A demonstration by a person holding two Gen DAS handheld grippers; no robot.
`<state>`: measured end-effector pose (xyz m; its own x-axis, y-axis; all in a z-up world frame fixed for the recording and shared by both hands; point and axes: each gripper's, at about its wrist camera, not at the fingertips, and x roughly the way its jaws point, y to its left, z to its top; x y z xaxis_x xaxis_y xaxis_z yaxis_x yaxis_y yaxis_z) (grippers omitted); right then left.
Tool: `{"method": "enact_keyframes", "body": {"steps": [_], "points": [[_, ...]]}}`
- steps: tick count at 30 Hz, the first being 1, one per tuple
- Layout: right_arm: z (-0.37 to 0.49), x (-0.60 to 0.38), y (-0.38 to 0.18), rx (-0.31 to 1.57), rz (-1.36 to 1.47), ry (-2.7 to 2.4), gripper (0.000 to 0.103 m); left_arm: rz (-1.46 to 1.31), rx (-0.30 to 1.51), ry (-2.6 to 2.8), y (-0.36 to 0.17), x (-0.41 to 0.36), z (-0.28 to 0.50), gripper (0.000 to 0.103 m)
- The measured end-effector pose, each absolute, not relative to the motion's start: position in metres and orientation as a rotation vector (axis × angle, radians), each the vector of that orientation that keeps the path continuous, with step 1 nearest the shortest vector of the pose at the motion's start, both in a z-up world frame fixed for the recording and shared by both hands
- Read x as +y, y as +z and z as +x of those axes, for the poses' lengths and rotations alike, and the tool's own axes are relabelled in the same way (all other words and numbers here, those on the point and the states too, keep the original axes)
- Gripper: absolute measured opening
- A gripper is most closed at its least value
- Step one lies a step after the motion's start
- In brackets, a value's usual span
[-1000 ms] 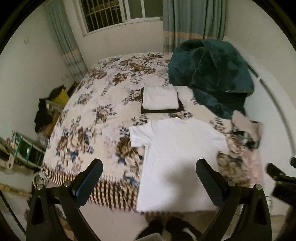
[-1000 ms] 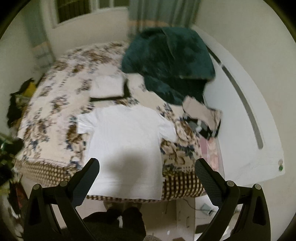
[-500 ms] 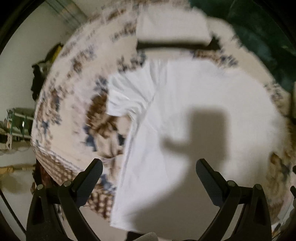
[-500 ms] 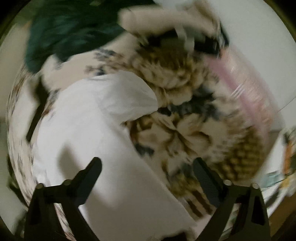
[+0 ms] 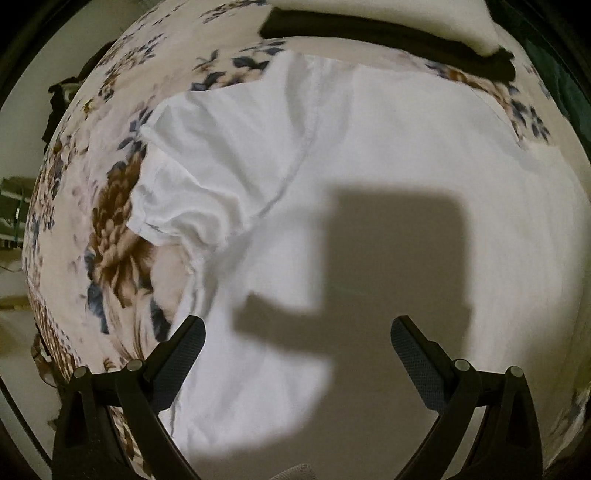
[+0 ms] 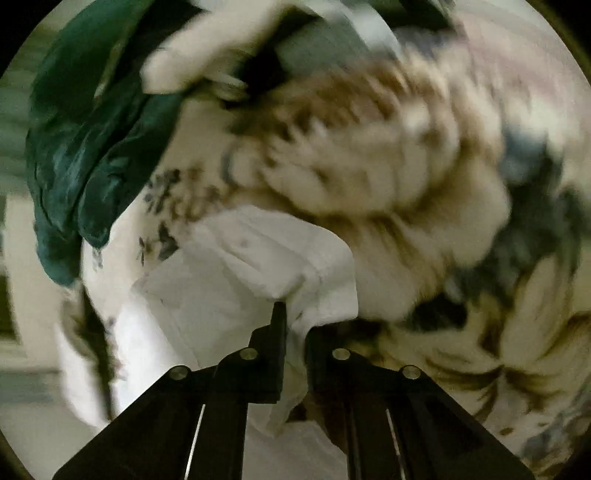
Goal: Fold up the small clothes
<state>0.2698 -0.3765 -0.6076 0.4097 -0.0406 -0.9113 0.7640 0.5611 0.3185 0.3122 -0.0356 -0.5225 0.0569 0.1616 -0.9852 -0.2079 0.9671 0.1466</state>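
A white T-shirt point(image 5: 369, 155) lies flat on the flowered bedspread point(image 5: 110, 206). Its left sleeve point(image 5: 207, 166) is wrinkled. My left gripper point(image 5: 297, 343) is open and hovers close over the shirt's left side, below the sleeve. My right gripper point(image 6: 295, 325) is shut on the shirt's right sleeve point(image 6: 280, 258), with the white cloth pinched between the fingers. The right wrist view is blurred.
A folded white garment on a folded black one point(image 5: 388, 33) lies past the shirt's collar. A dark green blanket point(image 6: 92, 147) is heaped at the bed's far right. A beige and black clothes pile point(image 6: 229, 62) lies beside it.
Both grippers have come down from above the bed's foot to the shirt. The right gripper has shut on the right sleeve. The left gripper stays open.
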Motion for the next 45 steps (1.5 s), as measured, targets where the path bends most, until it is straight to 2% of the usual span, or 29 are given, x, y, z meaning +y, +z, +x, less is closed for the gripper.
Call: {"method": "enact_keyframes", "body": {"steps": [3, 5, 7, 9, 11, 13, 15, 17, 18, 19, 23, 24, 25, 29, 32, 35, 38, 39, 40, 41, 42, 43, 45], "points": [[0.32, -0.294, -0.57, 1.045, 0.358, -0.463, 0.009, -0.028, 1.443, 0.294, -0.511, -0.022, 0.308, 0.103], [0.342, -0.217, -0.564, 1.04, 0.034, -0.332, 0.008, -0.013, 1.414, 0.314, -0.503, -0.008, 0.301, 0.103], [0.344, -0.14, -0.578, 1.028, -0.261, -0.212, 0.008, 0.001, 1.391, 0.332, -0.499, 0.005, 0.294, 0.103], [0.339, -0.09, -0.596, 1.019, -0.42, -0.132, 0.008, 0.02, 1.39, 0.348, -0.502, 0.019, 0.288, 0.103], [0.333, -0.05, -0.625, 1.089, -0.531, -0.052, 0.008, 0.025, 1.414, 0.353, -0.51, 0.029, 0.287, 0.103], [0.323, -0.031, -0.646, 1.196, -0.542, 0.028, 0.016, 0.013, 1.437, 0.362, -0.517, 0.042, 0.281, 0.103], [0.31, -0.022, -0.647, 1.219, -0.54, 0.059, 0.016, 0.001, 1.448, 0.375, -0.523, 0.056, 0.277, 0.103], [0.302, -0.023, -0.638, 1.246, -0.476, 0.111, 0.03, -0.017, 1.456, 0.386, -0.526, 0.068, 0.273, 0.103], [0.295, -0.032, -0.63, 1.259, -0.417, 0.132, 0.045, -0.039, 1.464, 0.398, -0.528, 0.078, 0.271, 0.103], [0.292, -0.041, -0.622, 1.264, -0.346, 0.142, 0.054, -0.055, 1.468, 0.406, -0.528, 0.084, 0.269, 0.103], [0.31, -0.09, -0.599, 1.257, 0.008, 0.045, 0.057, -0.181, 1.481, 0.456, -0.532, 0.12, 0.265, 0.103], [0.321, -0.101, -0.602, 1.262, 0.072, 0.001, 0.065, -0.213, 1.477, 0.465, -0.534, 0.126, 0.265, 0.103], [0.33, -0.105, -0.61, 1.28, 0.109, -0.037, 0.067, -0.252, 1.473, 0.475, -0.536, 0.134, 0.267, 0.103], [0.355, -0.092, -0.65, 1.418, 0.099, -0.005, 0.067, -0.427, 1.447, 0.473, -0.546, 0.16, 0.274, 0.103], [0.34, -0.073, -0.644, 1.394, 0.059, 0.052, 0.068, -0.665, 1.405, 0.389, -0.553, 0.175, 0.283, 0.103], [0.32, -0.077, -0.637, 1.367, 0.065, -0.004, 0.068, -1.029, 1.357, 0.279, -0.572, 0.188, 0.293, 0.103], [0.299, -0.099, -0.637, 1.341, 0.117, -0.16, 0.068, -1.194, 1.281, 0.292, -0.581, 0.195, 0.303, 0.102], [0.293, -0.106, -0.639, 1.346, 0.143, -0.196, 0.068, -1.201, 1.243, 0.304, -0.58, 0.199, 0.309, 0.093], [0.286, -0.116, -0.642, 1.354, 0.163, -0.245, 0.068, -1.184, 1.21, 0.316, -0.576, 0.199, 0.316, 0.066], [0.28, -0.126, -0.643, 1.36, 0.176, -0.279, 0.068, -1.164, 1.201, 0.32, -0.573, 0.198, 0.322, 0.047], [0.277, -0.131, -0.645, 1.365, 0.187, -0.299, 0.068, -1.16, 1.186, 0.303, -0.571, 0.198, 0.328, 0.009], [0.278, -0.142, -0.645, 1.372, 0.2, -0.323, 0.068, -1.14, 1.18, 0.285, -0.568, 0.197, 0.333, 0.003], [0.277, -0.158, -0.649, 1.386, 0.236, -0.349, 0.068, -1.044, 1.154, 0.253, -0.555, 0.191, 0.341, 0.003]]}}
